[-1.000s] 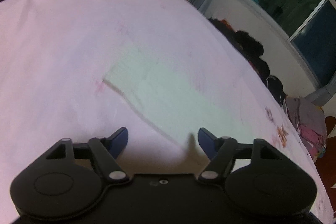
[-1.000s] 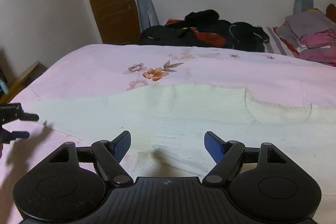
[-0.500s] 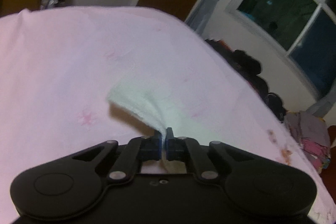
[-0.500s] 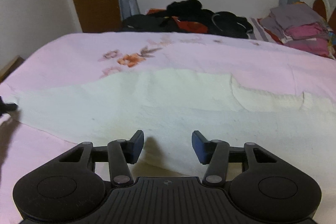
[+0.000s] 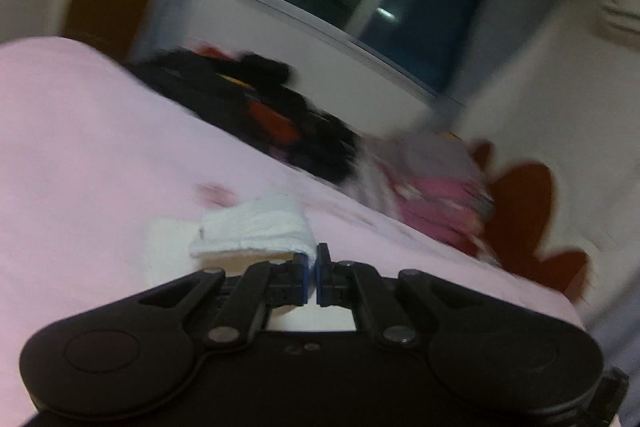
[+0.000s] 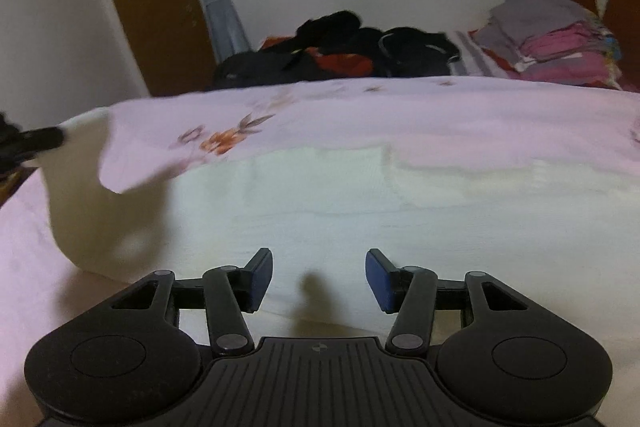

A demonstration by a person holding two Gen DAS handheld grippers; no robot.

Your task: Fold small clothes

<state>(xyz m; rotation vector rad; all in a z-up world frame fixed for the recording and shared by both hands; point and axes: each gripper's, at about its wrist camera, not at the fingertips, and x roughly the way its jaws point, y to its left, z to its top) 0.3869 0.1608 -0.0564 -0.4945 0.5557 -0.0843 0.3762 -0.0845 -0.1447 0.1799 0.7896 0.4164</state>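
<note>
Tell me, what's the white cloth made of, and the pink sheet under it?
White cloth: looks like soft cotton knit, matte; faint ribbed weave, and its lifted corner droops limply. Pink sheet: probably thin woven cotton, smooth and matte, with printed flowers. The pictures are blurry, so I'm guessing.

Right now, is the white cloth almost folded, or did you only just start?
Only just started. Done: the left tongs are shut on one end of the white cloth and hold it up off the pink bedsheet. In hand: that first fold. Left: most of the cloth lies flat, and the right tongs hang open over it, gripping nothing.
</note>
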